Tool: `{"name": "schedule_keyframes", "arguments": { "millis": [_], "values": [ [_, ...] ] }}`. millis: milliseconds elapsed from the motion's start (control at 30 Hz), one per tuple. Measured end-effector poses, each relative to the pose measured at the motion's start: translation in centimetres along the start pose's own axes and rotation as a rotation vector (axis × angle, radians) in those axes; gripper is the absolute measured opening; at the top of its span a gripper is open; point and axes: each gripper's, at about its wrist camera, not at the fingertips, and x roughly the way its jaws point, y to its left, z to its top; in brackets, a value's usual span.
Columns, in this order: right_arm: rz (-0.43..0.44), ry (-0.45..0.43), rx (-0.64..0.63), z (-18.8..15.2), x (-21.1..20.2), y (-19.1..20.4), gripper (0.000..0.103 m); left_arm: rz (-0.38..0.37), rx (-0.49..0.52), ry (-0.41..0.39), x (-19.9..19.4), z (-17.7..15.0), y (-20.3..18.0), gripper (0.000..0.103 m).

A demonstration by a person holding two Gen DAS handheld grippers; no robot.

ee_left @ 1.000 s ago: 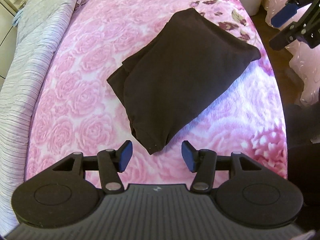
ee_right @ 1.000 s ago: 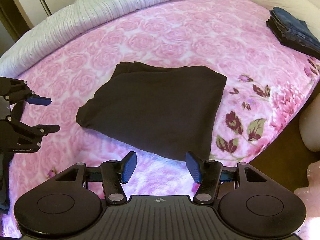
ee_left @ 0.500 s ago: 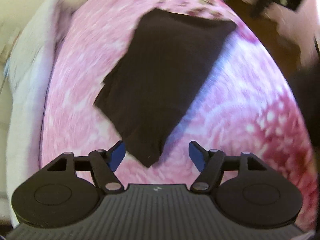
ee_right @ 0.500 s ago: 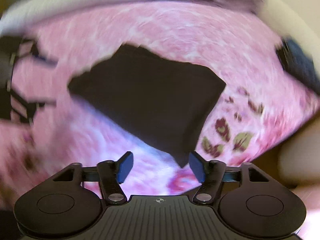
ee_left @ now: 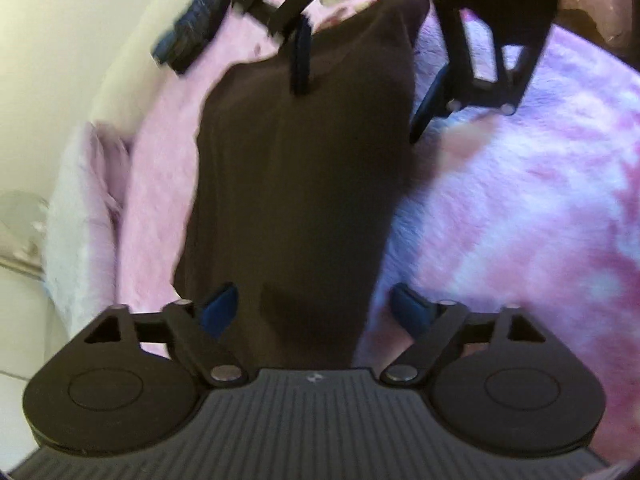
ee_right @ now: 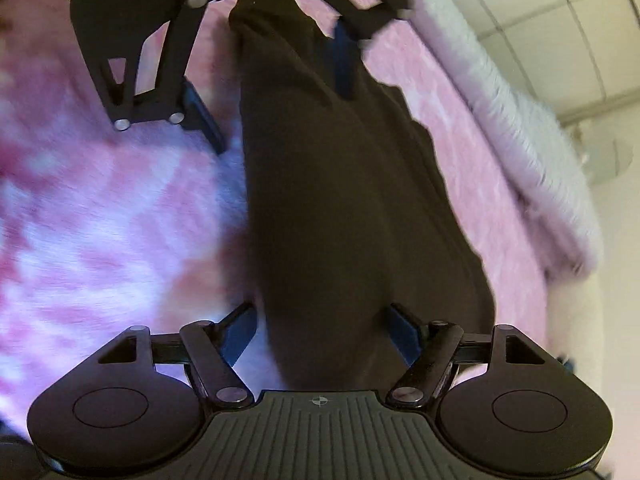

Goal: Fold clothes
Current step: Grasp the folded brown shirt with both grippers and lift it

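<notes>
A dark folded garment (ee_left: 296, 184) lies on the pink rose bedspread (ee_left: 520, 220). My left gripper (ee_left: 314, 310) is open and low over its near end, with the cloth running between the two blue pads. Opposite it, my right gripper (ee_left: 362, 88) stands open astride the far end. In the right wrist view the same garment (ee_right: 344, 200) passes between the right gripper's (ee_right: 322, 332) spread fingers, and the left gripper (ee_right: 274, 88) faces it at the top. Neither gripper is closed on the cloth. Both views are motion-blurred.
A stack of folded blue jeans (ee_left: 192, 28) sits on the bed beyond the garment's left side. A pale striped quilt (ee_right: 520, 140) runs along the bed's edge, and past it are a white wall and cabinet panels (ee_right: 560, 40).
Both grippers have swung from beside the garment down to its opposite ends and now face each other. The jaws have spread a little wider. The garment lies where it was.
</notes>
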Motion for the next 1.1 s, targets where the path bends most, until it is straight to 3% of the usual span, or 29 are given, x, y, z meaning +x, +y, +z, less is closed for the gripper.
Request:
{"name": "schedule_keyframes", "arguments": {
  "millis": [67,133,167,300,333,367,400,433,500,600,767,833,867,933,1100],
  "values": [
    [-0.005,-0.03,-0.018,-0.4,1.1,-0.1,0.065,0.016,0.023,-0.013,0.3,-0.1,0.0,0.087],
    [-0.005,-0.06,-0.028,-0.7,1.8,-0.4,0.039,0.025,0.045,-0.018,0.6,-0.2,0.2,0.087],
    [0.004,-0.073,-0.013,-0.8,1.1,-1.2,0.034,0.029,0.056,-0.014,0.8,-0.1,0.4,0.087],
    [0.016,-0.102,0.043,-0.7,-1.1,-3.6,0.03,0.067,0.1,0.032,2.5,0.0,1.7,0.082],
    [0.019,-0.1,0.06,-0.6,-1.3,-3.9,0.03,0.066,0.091,0.055,3.1,-0.2,2.4,0.075],
    [0.025,-0.098,0.074,-0.4,-1.4,-4.1,0.03,0.057,0.078,0.078,3.8,-0.4,3.0,0.051],
    [0.027,-0.097,0.081,-0.3,-1.5,-4.2,0.031,-0.012,0.02,0.099,4.3,-0.6,4.2,0.027],
    [0.022,-0.099,0.07,-0.2,-1.5,-3.9,0.031,-0.074,-0.031,0.117,4.7,-0.9,5.2,0.023],
    [0.005,-0.097,0.043,-0.1,-1.4,-3.2,0.036,-0.09,-0.04,0.103,4.6,-1.1,5.8,0.016],
    [-0.053,-0.064,-0.039,-0.2,-0.5,-0.7,0.061,-0.117,-0.082,0.089,4.2,-1.3,6.6,0.014],
    [-0.135,-0.011,-0.146,-1.0,3.4,1.0,0.064,-0.145,-0.128,0.084,3.8,-1.4,7.5,0.014],
    [-0.105,-0.018,-0.112,-1.2,4.6,-0.6,0.064,-0.154,-0.124,0.088,3.5,-1.1,7.8,0.014],
    [-0.08,-0.023,-0.09,-1.2,4.6,-1.4,0.062,-0.159,-0.119,0.091,3.2,-1.1,7.8,0.014],
    [-0.041,-0.027,-0.092,-1.2,4.2,-2.3,0.033,-0.17,-0.111,0.098,2.8,-0.9,7.7,0.014],
    [0.018,-0.01,-0.055,-0.5,1.1,-6.0,0.026,-0.185,-0.07,0.084,0.1,0.1,9.0,0.013]
  ]
}}
